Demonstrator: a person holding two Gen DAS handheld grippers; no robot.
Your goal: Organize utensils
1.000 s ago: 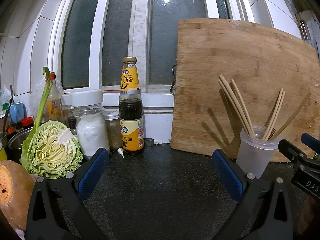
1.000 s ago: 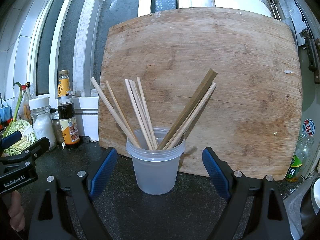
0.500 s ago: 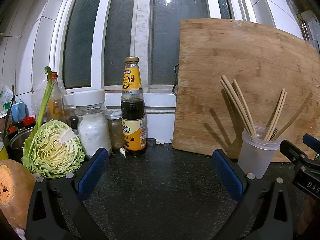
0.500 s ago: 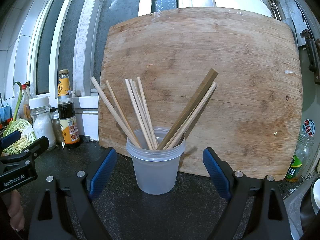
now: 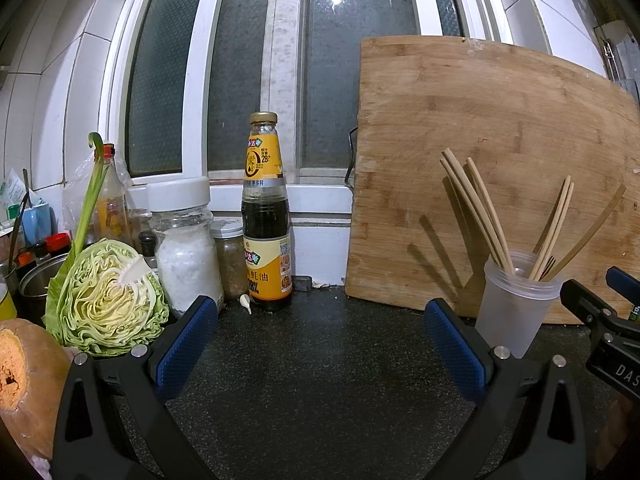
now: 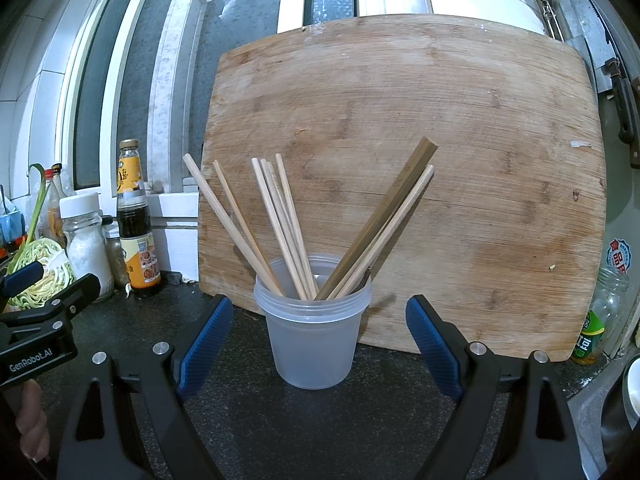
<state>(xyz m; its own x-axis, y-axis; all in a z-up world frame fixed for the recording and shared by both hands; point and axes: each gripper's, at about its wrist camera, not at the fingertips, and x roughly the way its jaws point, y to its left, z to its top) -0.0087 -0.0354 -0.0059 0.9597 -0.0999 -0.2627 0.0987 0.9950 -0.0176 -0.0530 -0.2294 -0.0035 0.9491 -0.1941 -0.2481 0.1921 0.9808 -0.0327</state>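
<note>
On a dark speckled tabletop in a home kitchen, the right gripper waits with its blue-padded fingers spread wide and nothing between them, aimed squarely at a cloudy plastic cup just ahead. The left gripper hovers to the side, fingers likewise apart and empty over bare tabletop, with the cup off to its right.

Wooden chopsticks stand in the cup, fanned loosely: several lean left, a darker squared one and a pale partner lean right. Every chopstick in sight appears to be in the cup already, so the sorting looks nearly done; what seems left is tidying the bundle or moving the cup.

If the cup is to be lifted, a grip low on its wall, fingers closing evenly on both sides, should keep the light container from tipping under the splayed sticks. A squeeze too hard could buckle the thin plastic.

Behind the cup, a large worn cutting board leans against the window. Further left stand a sauce bottle, a white-capped jar and a halved cabbage.
</note>
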